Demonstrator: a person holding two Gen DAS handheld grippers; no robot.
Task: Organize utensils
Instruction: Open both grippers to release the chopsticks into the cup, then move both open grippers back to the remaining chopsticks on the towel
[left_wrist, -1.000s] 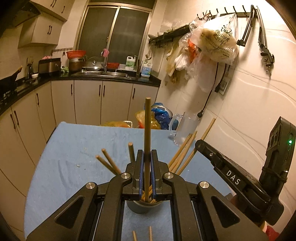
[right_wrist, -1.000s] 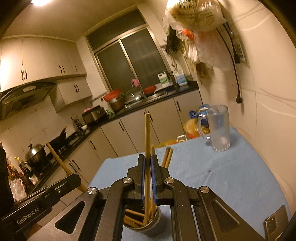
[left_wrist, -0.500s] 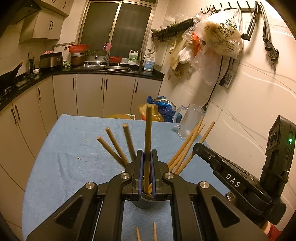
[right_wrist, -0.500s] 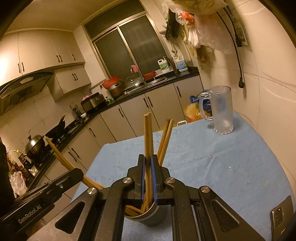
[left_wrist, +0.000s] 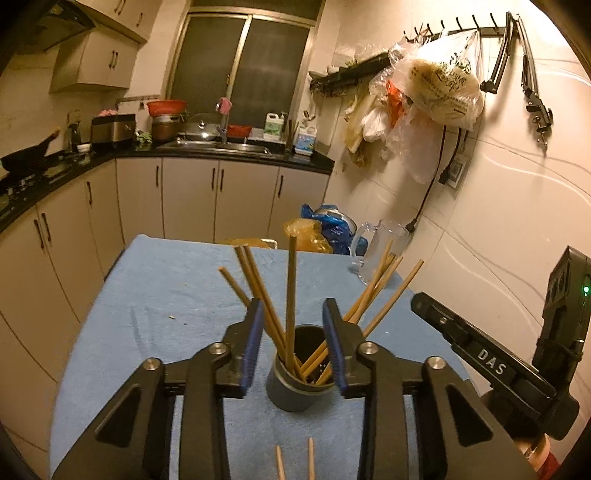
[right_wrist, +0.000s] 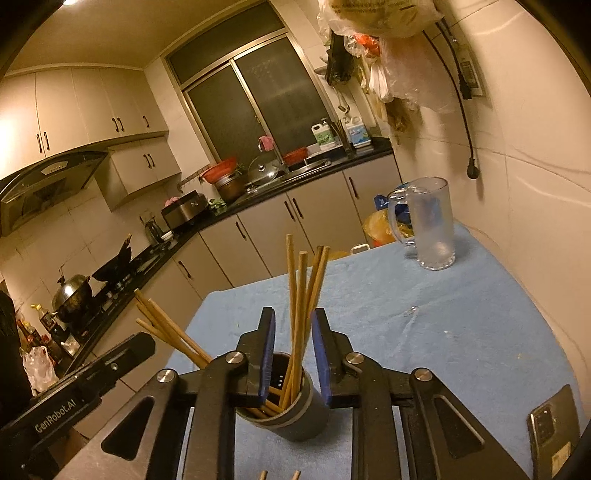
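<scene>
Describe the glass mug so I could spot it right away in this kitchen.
Find the table under the blue cloth. At its far corner, beside the tiled wall, stands the clear glass mug with a handle. It is empty and see-through, unlike the dark cup crammed with chopsticks.

On the table (left_wrist: 155, 295) before me the holder (left_wrist: 295, 384) stands with chopsticks (left_wrist: 290, 295) in it, between my left claw's (left_wrist: 293, 349) opening jaws; 2 loose chopsticks (left_wrist: 295, 461) lie nearer, a mug (right_wrist: 428, 225) behind.

Two loose chopsticks (left_wrist: 295, 459) cut off by bottom edge, phone (right_wrist: 550, 434) partly too.
</scene>
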